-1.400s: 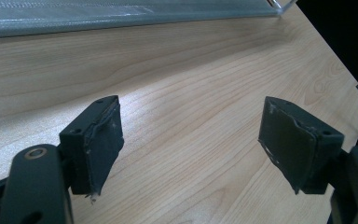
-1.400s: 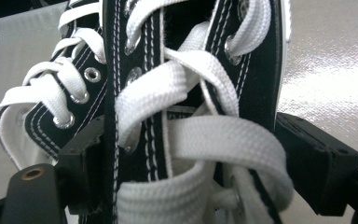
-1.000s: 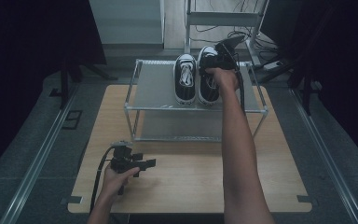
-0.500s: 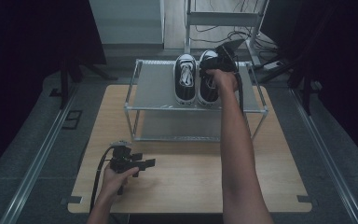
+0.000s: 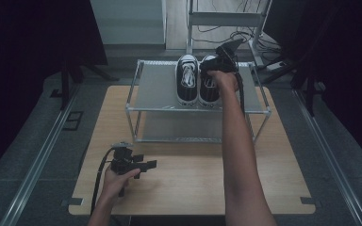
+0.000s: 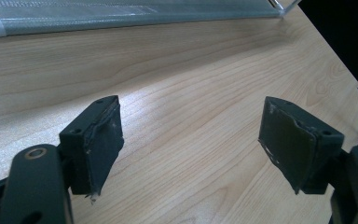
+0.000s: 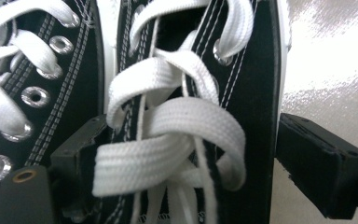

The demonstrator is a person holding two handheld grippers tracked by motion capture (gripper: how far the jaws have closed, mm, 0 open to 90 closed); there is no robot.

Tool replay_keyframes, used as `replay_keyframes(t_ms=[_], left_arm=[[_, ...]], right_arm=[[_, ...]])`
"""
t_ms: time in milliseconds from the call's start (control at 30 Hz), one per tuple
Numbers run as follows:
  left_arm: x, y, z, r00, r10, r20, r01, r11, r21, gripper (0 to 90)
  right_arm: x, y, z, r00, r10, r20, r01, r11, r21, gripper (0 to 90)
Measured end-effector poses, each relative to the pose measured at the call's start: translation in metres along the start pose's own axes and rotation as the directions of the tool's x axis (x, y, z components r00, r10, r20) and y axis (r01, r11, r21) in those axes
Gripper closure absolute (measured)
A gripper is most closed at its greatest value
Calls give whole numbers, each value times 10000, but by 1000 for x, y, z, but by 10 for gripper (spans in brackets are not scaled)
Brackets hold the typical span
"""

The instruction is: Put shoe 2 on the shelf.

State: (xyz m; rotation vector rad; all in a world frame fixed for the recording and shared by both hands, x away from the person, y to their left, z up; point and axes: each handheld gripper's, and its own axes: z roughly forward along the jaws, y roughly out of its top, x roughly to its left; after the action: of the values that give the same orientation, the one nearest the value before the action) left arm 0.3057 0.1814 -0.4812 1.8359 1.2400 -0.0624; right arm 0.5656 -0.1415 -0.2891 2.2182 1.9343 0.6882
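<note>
Jaws of the right gripper (image 7: 182,154) stand on either side of the right-hand shoe (image 7: 191,93), one wedged into the narrow gap against its twin, the other just off its outer sole, so they straddle it; whether they are pressing yet I cannot tell. Over on the wooden table (image 5: 193,179), the left gripper (image 6: 191,140) rests low with its jaws spread wide and nothing between them.

Both sneakers sit side by side on the top shelf of the metal rack (image 5: 158,89), toes toward the person. The left shoe (image 5: 187,80) touches the one being straddled, and that looks to me like the main risk: a lift could drag or tip it off the shelf front. A squeeze across soft canvas might also collapse and slip. The loose white laces (image 7: 168,140) could snag on a jaw.
</note>
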Motion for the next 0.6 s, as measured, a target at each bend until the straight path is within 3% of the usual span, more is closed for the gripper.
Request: replay_keyframes(t_ms=[100,367,467,600], left_arm=[[0,0,1,10000,11,-3,-11,10000,19,217],[-1,0,0,10000,23,-2,-23,10000,30,216],[-1,0,-1,10000,37,-33,-37,10000,-43,216],[-1,1,-3,10000,47,-13,-47,9999,-92,216]], right_arm=[[0,-1,-2,10000,-78,-54,77,9999,-102,142],[-7,-5,-19,9958,-319,-857,247,9962,-841,140],[-10,-11,-28,9886,-790,-1282,643,9913,-1149,154],[-13,-23,-40,9715,-1572,-1774,1293,9787,-1592,175]])
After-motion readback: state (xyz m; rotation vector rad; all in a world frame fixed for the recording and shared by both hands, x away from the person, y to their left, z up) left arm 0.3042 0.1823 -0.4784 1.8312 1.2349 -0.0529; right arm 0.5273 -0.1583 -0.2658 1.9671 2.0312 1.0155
